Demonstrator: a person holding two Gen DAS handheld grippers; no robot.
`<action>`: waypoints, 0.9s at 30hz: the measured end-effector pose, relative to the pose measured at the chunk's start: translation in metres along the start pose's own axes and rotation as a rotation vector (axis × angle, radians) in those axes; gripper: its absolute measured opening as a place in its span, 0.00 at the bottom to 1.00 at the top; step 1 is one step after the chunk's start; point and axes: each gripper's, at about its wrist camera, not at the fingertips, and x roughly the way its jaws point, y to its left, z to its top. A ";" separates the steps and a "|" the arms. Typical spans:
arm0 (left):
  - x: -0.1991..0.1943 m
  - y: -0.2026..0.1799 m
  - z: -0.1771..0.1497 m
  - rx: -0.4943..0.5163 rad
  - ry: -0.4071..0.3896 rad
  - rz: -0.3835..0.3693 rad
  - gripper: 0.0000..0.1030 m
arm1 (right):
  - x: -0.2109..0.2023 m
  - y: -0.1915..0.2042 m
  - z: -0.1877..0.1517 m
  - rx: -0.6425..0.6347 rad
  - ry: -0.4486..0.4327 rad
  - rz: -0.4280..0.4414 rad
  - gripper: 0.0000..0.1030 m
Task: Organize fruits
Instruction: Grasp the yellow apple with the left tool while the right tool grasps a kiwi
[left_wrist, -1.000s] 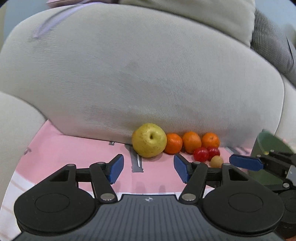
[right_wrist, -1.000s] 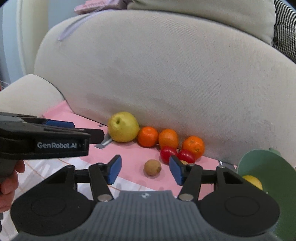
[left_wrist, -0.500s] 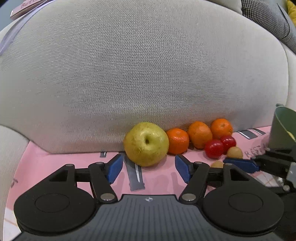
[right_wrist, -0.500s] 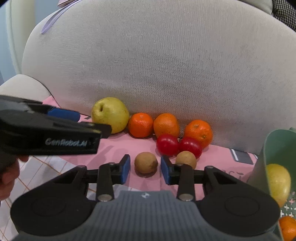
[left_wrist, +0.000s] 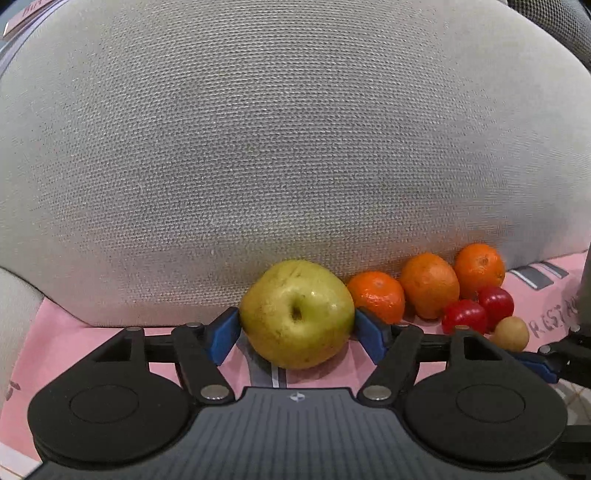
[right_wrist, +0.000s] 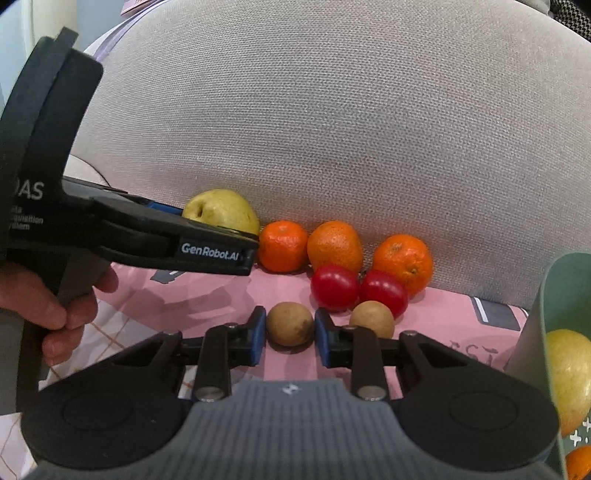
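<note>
1. Grey woven sofa cushioning (left_wrist: 295, 147) is being shown across the far background of both views, with a pink printed mat (left_wrist: 66, 332) being spread beneath the fruit.
2. The left gripper (left_wrist: 297, 330) is being closed around a yellow-green pear (left_wrist: 297, 314); both blue pads are being pressed against the pear's sides, which is resting on the mat against the cushion.
3. Three oranges (left_wrist: 428, 290) are being lined up along the cushion base just right of the pear, the nearest one touching or almost touching it.
4. Two red tomatoes (right_wrist: 334, 286) are being kept just in front of the oranges, touching each other.
5. The right gripper (right_wrist: 290, 334) is being closed on a small brown fruit (right_wrist: 290, 323) lying on the mat, its blue pads being set against the fruit's left and right sides.
6. A second brown fruit (right_wrist: 371, 317) is being left just right of the held one, in front of the tomatoes.
7. A green container (right_wrist: 550, 295) is being seen at the right edge, with a yellow fruit (right_wrist: 569, 373) being held inside it and an orange-coloured piece showing lower down.
8. A hand (right_wrist: 55, 306) is being wrapped around the left gripper's handle at the left of the right wrist view.
</note>
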 end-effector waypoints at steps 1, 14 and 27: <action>0.000 0.001 0.000 -0.005 0.002 -0.007 0.79 | 0.000 0.000 0.000 0.001 0.002 0.001 0.24; -0.032 0.001 -0.004 -0.042 -0.002 0.008 0.74 | -0.030 0.007 0.008 -0.028 -0.028 0.028 0.24; -0.103 -0.010 -0.014 -0.146 -0.031 -0.017 0.74 | -0.109 0.015 0.011 -0.109 -0.109 0.029 0.24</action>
